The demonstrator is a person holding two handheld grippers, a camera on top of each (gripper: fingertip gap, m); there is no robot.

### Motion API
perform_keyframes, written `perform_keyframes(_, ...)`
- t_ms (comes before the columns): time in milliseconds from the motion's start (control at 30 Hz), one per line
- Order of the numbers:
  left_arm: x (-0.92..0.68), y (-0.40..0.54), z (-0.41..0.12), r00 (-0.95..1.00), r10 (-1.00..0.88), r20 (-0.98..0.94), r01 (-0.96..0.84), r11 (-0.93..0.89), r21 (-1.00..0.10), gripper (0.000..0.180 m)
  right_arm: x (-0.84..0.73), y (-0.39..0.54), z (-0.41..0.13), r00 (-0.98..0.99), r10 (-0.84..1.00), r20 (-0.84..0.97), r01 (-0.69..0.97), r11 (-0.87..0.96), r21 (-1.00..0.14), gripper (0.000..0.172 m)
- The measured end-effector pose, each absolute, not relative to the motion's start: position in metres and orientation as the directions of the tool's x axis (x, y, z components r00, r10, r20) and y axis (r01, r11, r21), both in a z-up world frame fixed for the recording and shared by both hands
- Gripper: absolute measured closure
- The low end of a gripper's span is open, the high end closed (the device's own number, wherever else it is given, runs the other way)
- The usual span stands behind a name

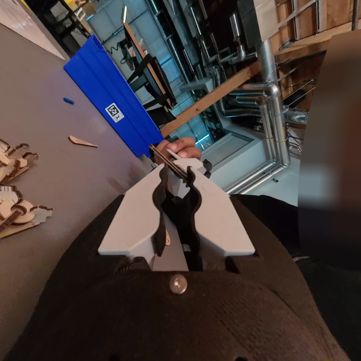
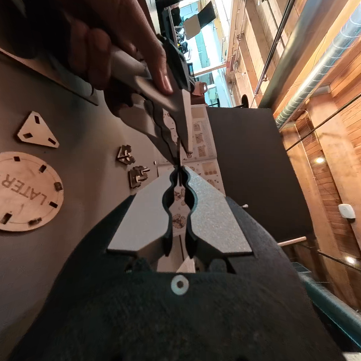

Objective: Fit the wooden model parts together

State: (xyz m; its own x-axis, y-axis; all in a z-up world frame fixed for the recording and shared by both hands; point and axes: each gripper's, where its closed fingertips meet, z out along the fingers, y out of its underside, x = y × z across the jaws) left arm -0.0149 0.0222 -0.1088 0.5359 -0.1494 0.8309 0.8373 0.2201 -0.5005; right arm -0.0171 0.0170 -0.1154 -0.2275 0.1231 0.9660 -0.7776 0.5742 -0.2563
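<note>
Both grippers meet on one thin dark-edged wooden piece, seen edge-on. Our right gripper has its jaws pressed together on that piece, pinching it at the tips. Our left gripper has its jaws slightly spread; the piece runs between them against one pad, and we cannot tell whether both pads press it. A hand shows just beyond. On the worktop lie a wooden sliver, a blue bin, a wooden disc, a wooden triangle, two small wooden assemblies and an open booklet at the far edge.
</note>
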Motion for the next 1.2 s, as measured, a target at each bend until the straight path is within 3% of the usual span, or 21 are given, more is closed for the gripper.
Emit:
perform_keyframes(167,-0.013,0.024,-0.111,0.559,-0.109,0.822,0.823,0.194,-0.534,0.180,-0.017,0.023,-0.111,-0.260,0.154,0.953,-0.782,0.546,-0.302,0.159)
perform_keyframes(300,-0.021,0.014,-0.109,0.568,-0.080,0.819,0.808,0.241,-0.537,0.180,-0.038,0.043,-0.111,-0.413,0.253,0.875,-0.678,0.556,-0.481,0.146)
perform_keyframes(433,-0.029,0.007,-0.110,0.575,-0.047,0.817,0.795,0.269,-0.544,0.180,-0.089,0.090,-0.129,-0.612,0.450,0.650,-0.331,0.601,-0.727,0.138)
perform_keyframes(533,-0.028,0.009,-0.112,0.578,-0.041,0.815,0.794,0.260,-0.550,0.180,-0.114,0.124,-0.167,-0.686,0.540,0.488,-0.021,0.655,-0.755,0.131)
perform_keyframes(700,-0.025,0.013,-0.114,0.574,-0.043,0.818,0.801,0.240,-0.549,0.180,-0.113,0.124,-0.167,-0.751,0.612,0.248,0.113,0.488,-0.865,0.141)
perform_keyframes(800,-0.025,0.014,-0.117,0.575,-0.025,0.818,0.799,0.230,-0.555,0.180,-0.099,0.113,-0.181,-0.821,0.555,0.133,0.195,0.492,-0.849,0.158)
perform_keyframes(933,-0.024,0.016,-0.119,0.580,-0.007,0.814,0.795,0.219,-0.565,0.180,-0.099,0.113,-0.208,-0.830,0.542,0.131,0.263,0.587,-0.765,0.143)
perform_keyframes(1100,-0.024,0.018,-0.122,0.583,0.004,0.812,0.794,0.207,-0.571,0.180,-0.095,0.103,-0.213,-0.857,0.497,0.135,0.242,0.619,-0.747,0.165)
perform_keyframes(1200,-0.024,0.018,-0.122,0.587,0.007,0.810,0.791,0.207,-0.575,0.180,-0.095,0.100,-0.213,-0.857,0.483,0.177,0.207,0.639,-0.741,0.166)
